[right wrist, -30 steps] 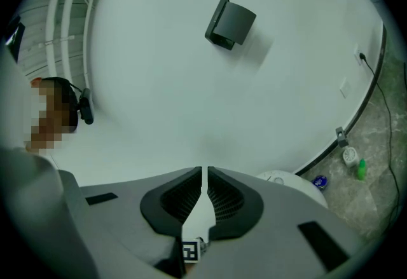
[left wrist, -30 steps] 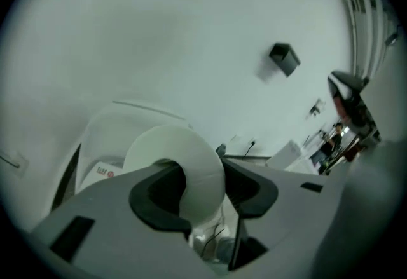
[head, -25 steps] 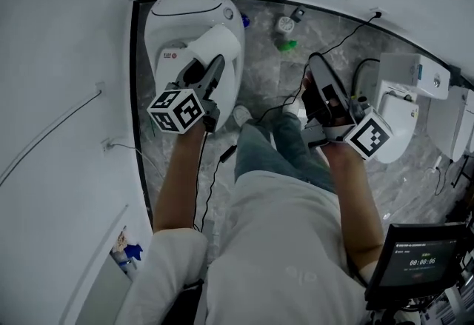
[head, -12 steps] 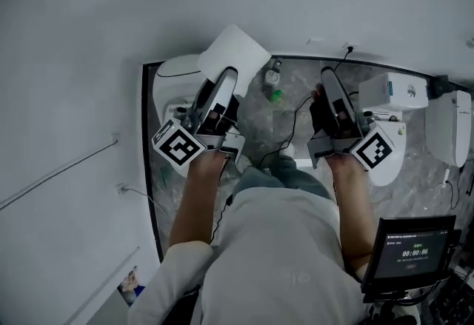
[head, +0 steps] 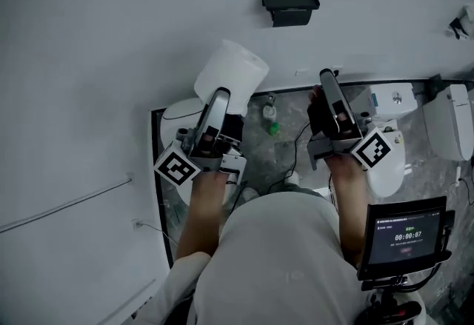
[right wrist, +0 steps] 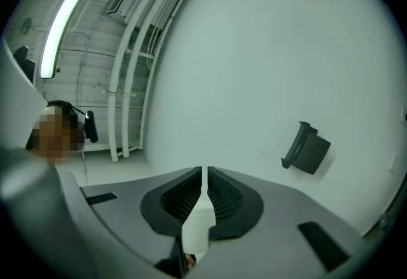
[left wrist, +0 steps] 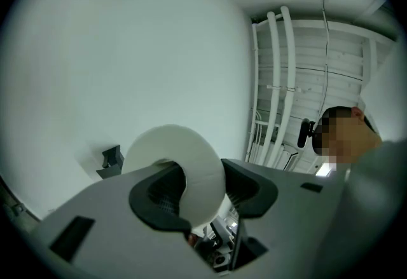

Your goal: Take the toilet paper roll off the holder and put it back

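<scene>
The white toilet paper roll [head: 231,72] is held up in front of the white wall, with my left gripper [head: 224,98] shut on it. In the left gripper view one jaw sits inside the roll's [left wrist: 191,163] core and the other outside its wall, where my left gripper [left wrist: 203,192] clamps it. The black holder [head: 290,5] is mounted on the wall above and to the right of the roll, apart from it, and it also shows as the holder [left wrist: 111,160] and the holder [right wrist: 306,147]. My right gripper [head: 326,78] is raised beside it, its jaws together [right wrist: 203,173] with only a thin pale sliver between them.
Below stand a white toilet [head: 176,115] at the left and another toilet [head: 389,161] at the right, on a grey marble floor with cables. A small screen [head: 404,235] is at the lower right. A small fitting [head: 463,20] is on the wall at the upper right.
Both grippers have risen from over the toilets toward the wall. The roll went up with the left gripper and now hangs nearer the holder, which has come into view.
</scene>
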Demonstrator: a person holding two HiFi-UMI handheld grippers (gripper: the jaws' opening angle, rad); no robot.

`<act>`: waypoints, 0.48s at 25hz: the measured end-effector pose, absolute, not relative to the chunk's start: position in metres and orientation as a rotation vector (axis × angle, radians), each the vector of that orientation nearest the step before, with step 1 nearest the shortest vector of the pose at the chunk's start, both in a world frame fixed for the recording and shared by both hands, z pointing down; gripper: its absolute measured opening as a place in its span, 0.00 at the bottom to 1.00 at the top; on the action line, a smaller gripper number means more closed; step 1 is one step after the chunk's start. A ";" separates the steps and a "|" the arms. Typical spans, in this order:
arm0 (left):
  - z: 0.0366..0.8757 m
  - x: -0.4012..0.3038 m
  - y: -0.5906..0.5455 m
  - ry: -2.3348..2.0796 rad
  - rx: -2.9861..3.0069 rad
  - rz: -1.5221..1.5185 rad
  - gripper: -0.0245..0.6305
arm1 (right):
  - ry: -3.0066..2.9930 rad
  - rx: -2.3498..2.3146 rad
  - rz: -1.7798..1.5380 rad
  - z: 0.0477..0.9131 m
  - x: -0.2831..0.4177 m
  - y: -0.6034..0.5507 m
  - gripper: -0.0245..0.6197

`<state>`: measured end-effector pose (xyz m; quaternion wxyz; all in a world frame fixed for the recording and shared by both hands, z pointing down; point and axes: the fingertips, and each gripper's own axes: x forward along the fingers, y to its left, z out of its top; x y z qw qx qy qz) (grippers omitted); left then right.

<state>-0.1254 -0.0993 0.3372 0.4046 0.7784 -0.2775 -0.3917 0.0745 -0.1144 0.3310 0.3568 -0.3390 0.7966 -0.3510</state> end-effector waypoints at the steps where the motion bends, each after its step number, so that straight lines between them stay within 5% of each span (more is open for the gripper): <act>1: 0.335 -0.125 -0.100 -0.699 1.968 -0.997 0.31 | 2.056 -0.878 -0.905 0.332 0.076 -0.115 0.06; 12: 0.339 -0.124 -0.102 -0.671 1.960 -1.024 0.30 | 2.062 -0.891 -0.877 0.333 0.080 -0.116 0.06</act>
